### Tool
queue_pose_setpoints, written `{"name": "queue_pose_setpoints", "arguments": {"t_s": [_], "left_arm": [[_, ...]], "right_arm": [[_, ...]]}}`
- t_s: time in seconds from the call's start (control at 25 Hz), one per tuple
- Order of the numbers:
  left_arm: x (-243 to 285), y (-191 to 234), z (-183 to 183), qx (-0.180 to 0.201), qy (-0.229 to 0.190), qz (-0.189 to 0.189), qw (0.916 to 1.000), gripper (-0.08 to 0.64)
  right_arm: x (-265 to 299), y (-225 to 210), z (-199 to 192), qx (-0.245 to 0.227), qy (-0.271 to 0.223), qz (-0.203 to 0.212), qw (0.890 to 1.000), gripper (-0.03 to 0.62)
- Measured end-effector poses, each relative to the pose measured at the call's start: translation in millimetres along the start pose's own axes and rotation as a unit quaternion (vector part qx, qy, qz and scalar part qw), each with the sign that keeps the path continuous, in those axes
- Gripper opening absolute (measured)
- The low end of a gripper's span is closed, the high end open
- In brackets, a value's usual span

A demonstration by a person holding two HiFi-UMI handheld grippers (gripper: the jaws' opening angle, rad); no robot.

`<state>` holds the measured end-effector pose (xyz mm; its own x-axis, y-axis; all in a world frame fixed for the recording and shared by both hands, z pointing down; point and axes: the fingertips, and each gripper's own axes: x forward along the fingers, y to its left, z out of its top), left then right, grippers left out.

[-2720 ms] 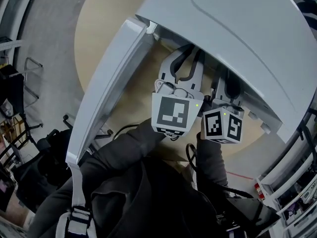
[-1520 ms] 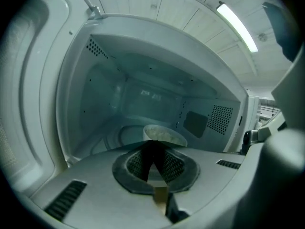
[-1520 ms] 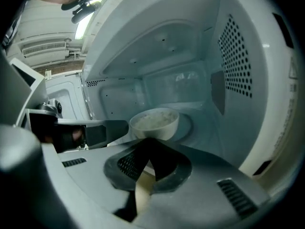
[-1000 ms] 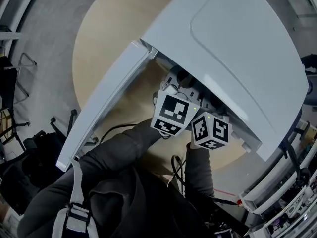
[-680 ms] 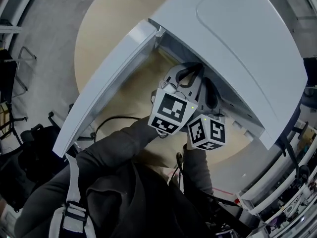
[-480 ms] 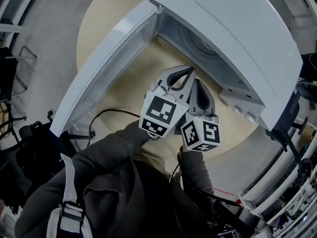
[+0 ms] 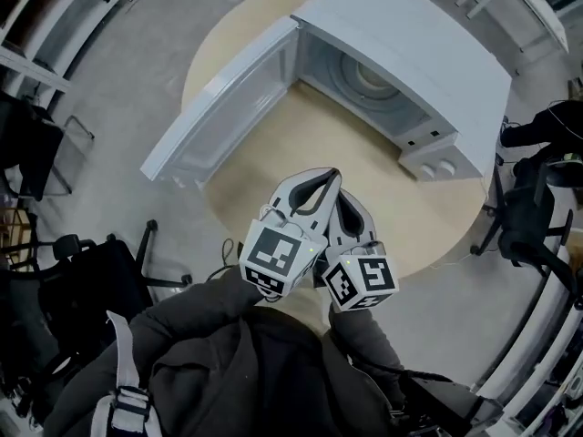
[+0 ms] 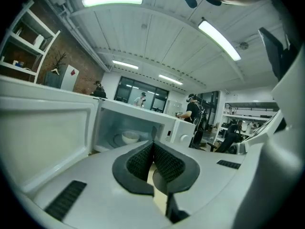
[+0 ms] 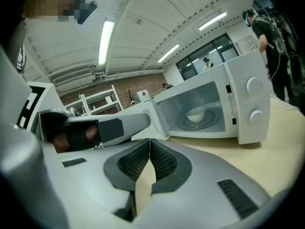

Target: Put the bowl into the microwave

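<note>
- The left gripper [image 8: 153,143] has its jaws pressed together with nothing between the pads.
- The right gripper [image 9: 149,141] is likewise closed and empty. It sits just beside the left one, and both point toward the microwave [image 7: 414,48].
- Both hang over the near edge of the round bench [image 7: 405,212], well apart from the microwave's mouth.
- The bowl [image 9: 195,113] stands upright on the turntable inside the microwave, about in the middle, clear of both grippers.
- The door [image 7: 223,103] is swung wide open to the left.
- Judged from this, the task's main step is done, since the bowl is inside and released. Shutting the door may be all that is left, though the task does not ask for it.
- Compared with the earlier frames, the grippers were then up at the microwave's opening, under its top edge. They have since drawn back toward the person, and the head view now takes in the whole microwave, the door and the bench.
</note>
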<state>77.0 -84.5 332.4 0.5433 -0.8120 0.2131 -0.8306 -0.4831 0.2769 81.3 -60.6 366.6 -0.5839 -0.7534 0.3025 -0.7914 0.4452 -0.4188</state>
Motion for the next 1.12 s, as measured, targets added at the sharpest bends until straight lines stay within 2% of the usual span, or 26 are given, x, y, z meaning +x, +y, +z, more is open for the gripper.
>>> {"name": "queue_pose_setpoints", "arguments": {"t_s": [0.16,0.4,0.68,0.88,1.12], "left_arm": [[-43,-12,28,0.034,-0.031,-0.005,0.9989,0.009],[-137,-25,42,0.056,-0.076,-0.004,0.9955,0.009],[-240,-31,26,0.066,-0.071,-0.018,0.9952,0.009],[-266,-43,19,0.091,-0.051,-0.021,0.9943,0.009],[-270,-67,31,0.108,-0.072,-0.047,0.9905,0.009]], "right_arm": [[-22,42,15,-0.014,-0.047,0.011,0.999,0.011],[-72,113,7,-0.054,-0.097,-0.018,0.994,0.011],[-130,183,-28,-0.071,-0.128,-0.068,0.987,0.011],[-157,201,-33,-0.090,-0.142,-0.084,0.982,0.011],[-179,202,-20,-0.119,-0.160,-0.094,0.975,0.008]]}}
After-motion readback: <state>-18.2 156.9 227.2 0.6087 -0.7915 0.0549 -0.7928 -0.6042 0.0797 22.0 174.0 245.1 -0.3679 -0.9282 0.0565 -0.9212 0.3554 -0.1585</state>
